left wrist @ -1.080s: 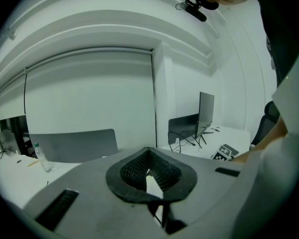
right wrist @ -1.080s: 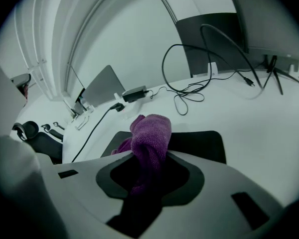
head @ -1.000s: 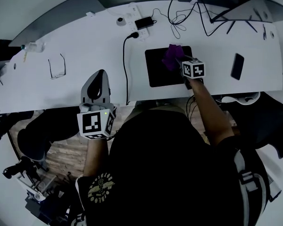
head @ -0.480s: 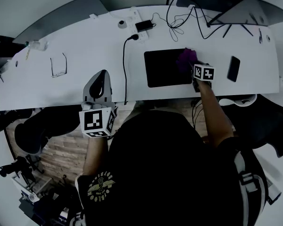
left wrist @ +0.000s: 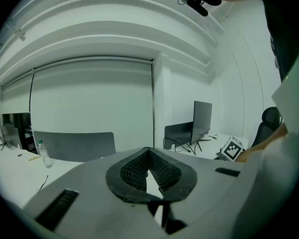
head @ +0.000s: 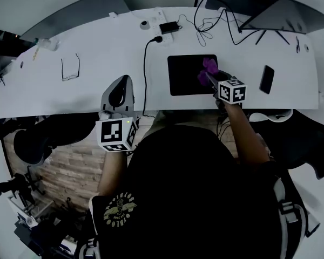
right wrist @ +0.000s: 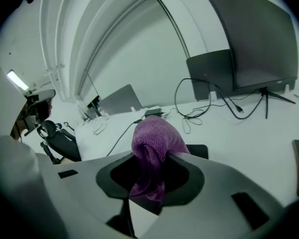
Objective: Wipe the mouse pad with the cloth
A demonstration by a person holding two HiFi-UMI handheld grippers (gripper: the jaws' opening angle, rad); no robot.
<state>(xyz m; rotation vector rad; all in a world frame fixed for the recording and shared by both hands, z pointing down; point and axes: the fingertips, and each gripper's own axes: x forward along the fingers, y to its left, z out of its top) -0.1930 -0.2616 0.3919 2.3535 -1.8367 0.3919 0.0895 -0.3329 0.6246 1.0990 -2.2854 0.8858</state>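
Observation:
A black mouse pad (head: 186,74) lies on the white desk (head: 97,85), right of centre. My right gripper (head: 211,80) is shut on a purple cloth (head: 206,70), which rests on the pad's right part. In the right gripper view the purple cloth (right wrist: 152,153) bulges up between the jaws, with the mouse pad (right wrist: 197,151) just behind it. My left gripper (head: 119,95) hangs at the desk's near edge, well left of the pad, its jaws together with nothing between them (left wrist: 148,176).
A black phone (head: 267,79) lies right of the pad. A black cable (head: 144,74) runs down the desk left of the pad from a power strip (head: 164,28). Glasses (head: 70,69) lie far left. Tangled cables (head: 216,18) and monitors (head: 259,7) line the back.
My right gripper has dragged the cloth across the pad: from the upper middle out to the right edge, then back left and toward me. The left gripper has barely shifted.

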